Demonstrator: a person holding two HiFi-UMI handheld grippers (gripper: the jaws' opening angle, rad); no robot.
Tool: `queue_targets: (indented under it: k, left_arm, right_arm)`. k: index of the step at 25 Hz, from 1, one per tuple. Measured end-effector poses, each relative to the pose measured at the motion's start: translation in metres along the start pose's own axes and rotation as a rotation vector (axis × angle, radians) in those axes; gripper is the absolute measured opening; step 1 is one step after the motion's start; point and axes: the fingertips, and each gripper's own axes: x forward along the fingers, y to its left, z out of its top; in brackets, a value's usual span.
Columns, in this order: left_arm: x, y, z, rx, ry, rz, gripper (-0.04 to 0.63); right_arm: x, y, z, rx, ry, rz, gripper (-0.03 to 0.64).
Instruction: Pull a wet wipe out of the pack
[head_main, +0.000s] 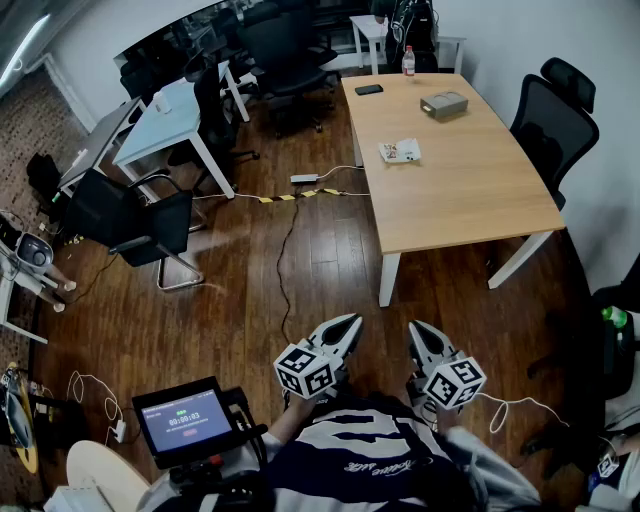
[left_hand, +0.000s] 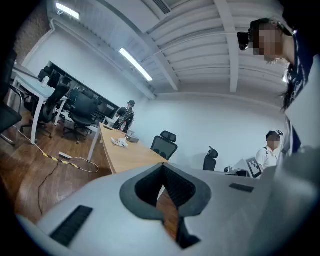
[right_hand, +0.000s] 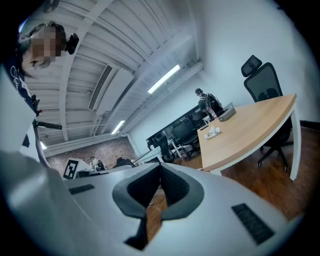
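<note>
Your jaws are shut and empty on both sides, left gripper (head_main: 348, 324) and right gripper (head_main: 416, 330), well apart from the table (head_main: 470, 185). The wet wipe pack (head_main: 400, 152) lies near the table's left edge. Step in, open both grippers early, then pin the pack with one and pinch the wipe with the other.

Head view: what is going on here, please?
A person stands on the dark wooden floor, apart from the light wooden table, with a grey two-jaw tool in each hand. The left tool and the right tool are both shut and empty, held close to the body. The small white wipe pack lies untouched on the table.
</note>
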Motion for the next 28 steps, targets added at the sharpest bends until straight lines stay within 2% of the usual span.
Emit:
queue_targets:
  k: [9,17,22,28]
  left_arm:
    - [0.010,0.020,0.010,-0.004,0.000,0.010,0.003]
    - [0.069,0.096,0.031,0.014,0.051,-0.050,0.003]
    - [0.088,0.153,0.080,0.044,0.069,-0.122,0.003]
    - [0.092,0.242,0.130,0.050,0.064,-0.117,0.003]
  right_arm:
    - [0.024,-0.010,-0.001,-0.036,0.024,-0.022,-0.005]
    - [0.104,-0.055,0.007,-0.049,0.037,-0.111,-0.005]
    - [0.172,-0.062,0.029,-0.026,-0.009,-0.175,-0.005]
    - [0.265,-0.066,0.048,-0.007,-0.045,-0.217,-0.005]
